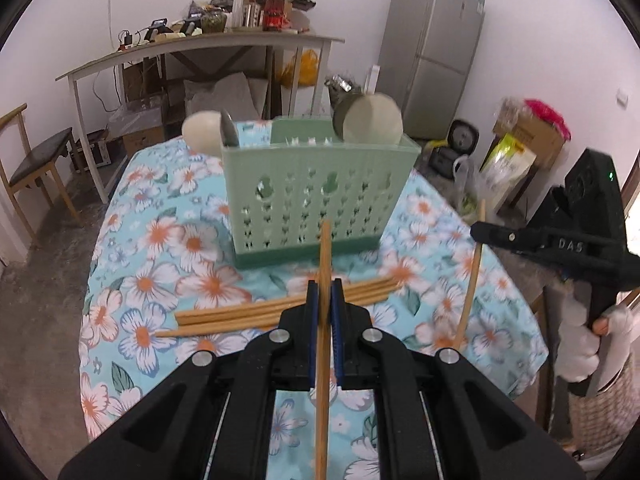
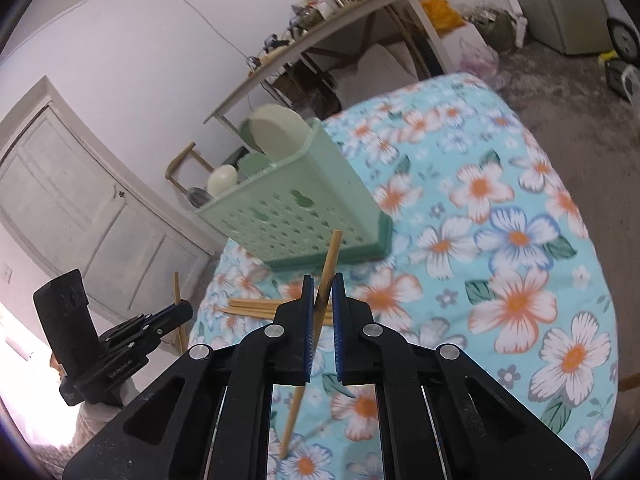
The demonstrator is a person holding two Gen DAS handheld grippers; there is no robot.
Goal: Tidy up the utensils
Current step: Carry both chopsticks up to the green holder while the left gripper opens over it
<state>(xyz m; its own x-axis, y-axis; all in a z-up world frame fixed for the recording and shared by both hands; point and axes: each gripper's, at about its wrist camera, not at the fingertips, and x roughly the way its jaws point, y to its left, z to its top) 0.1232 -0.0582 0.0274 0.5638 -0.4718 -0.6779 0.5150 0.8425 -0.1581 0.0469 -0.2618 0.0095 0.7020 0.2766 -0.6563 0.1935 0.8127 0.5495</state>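
My left gripper (image 1: 325, 286) is shut on a wooden chopstick (image 1: 323, 360) that runs up between its blue pads, lifted off the table. My right gripper (image 2: 323, 282) is shut on another chopstick (image 2: 329, 264), which slants through its jaws. In the left wrist view the right gripper (image 1: 480, 230) shows at the right with its chopstick (image 1: 472, 280); in the right wrist view the left gripper (image 2: 180, 310) shows at the lower left. A green perforated utensil holder (image 1: 316, 192) (image 2: 296, 212) stands on the table, with spoons and round pale utensils in it. Several chopsticks (image 1: 280, 310) (image 2: 252, 307) lie in front of it.
A floral blue cloth (image 1: 168, 248) (image 2: 500, 220) covers the table. Behind it stand a cluttered shelf table (image 1: 200, 46), a wooden chair (image 1: 36, 160) at the left and a grey fridge (image 1: 436, 48). Boxes and bags (image 1: 520, 148) sit on the floor at the right.
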